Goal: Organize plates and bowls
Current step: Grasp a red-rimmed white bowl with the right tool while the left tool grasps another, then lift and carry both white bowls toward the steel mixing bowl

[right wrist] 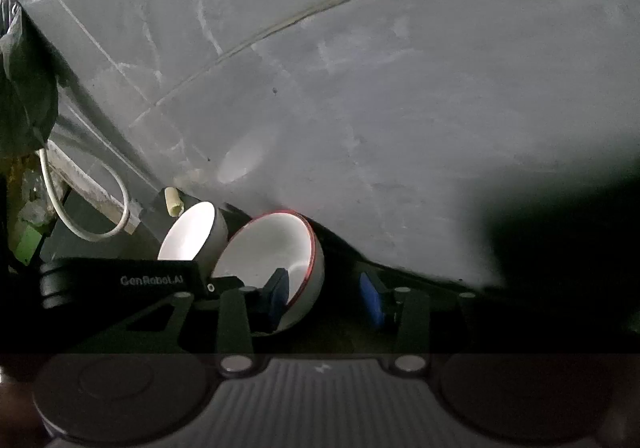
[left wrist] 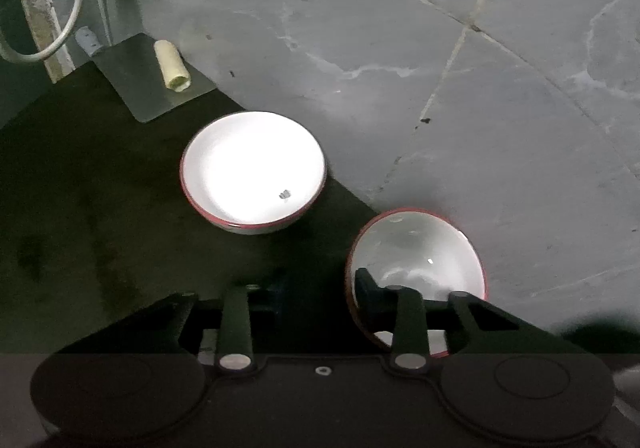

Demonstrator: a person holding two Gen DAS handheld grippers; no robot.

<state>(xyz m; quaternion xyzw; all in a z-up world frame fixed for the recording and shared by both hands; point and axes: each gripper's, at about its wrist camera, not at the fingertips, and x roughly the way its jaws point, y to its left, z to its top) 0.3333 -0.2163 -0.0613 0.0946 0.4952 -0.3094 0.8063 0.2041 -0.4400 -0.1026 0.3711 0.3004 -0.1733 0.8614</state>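
Straddling the rim of the near bowl [right wrist: 276, 248], the right gripper [right wrist: 326, 298] gapes wide, 1 finger inside. The left gripper [left wrist: 320, 290] is open, empty, beside it; the second bowl [left wrist: 253, 172] sits ahead.

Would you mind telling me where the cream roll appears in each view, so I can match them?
Left wrist: the cream roll lies upper left, on a metal sheet beyond the far bowl.
Right wrist: the roll sits left of centre, behind the far bowl.
Shared landmark: the white cable loop.
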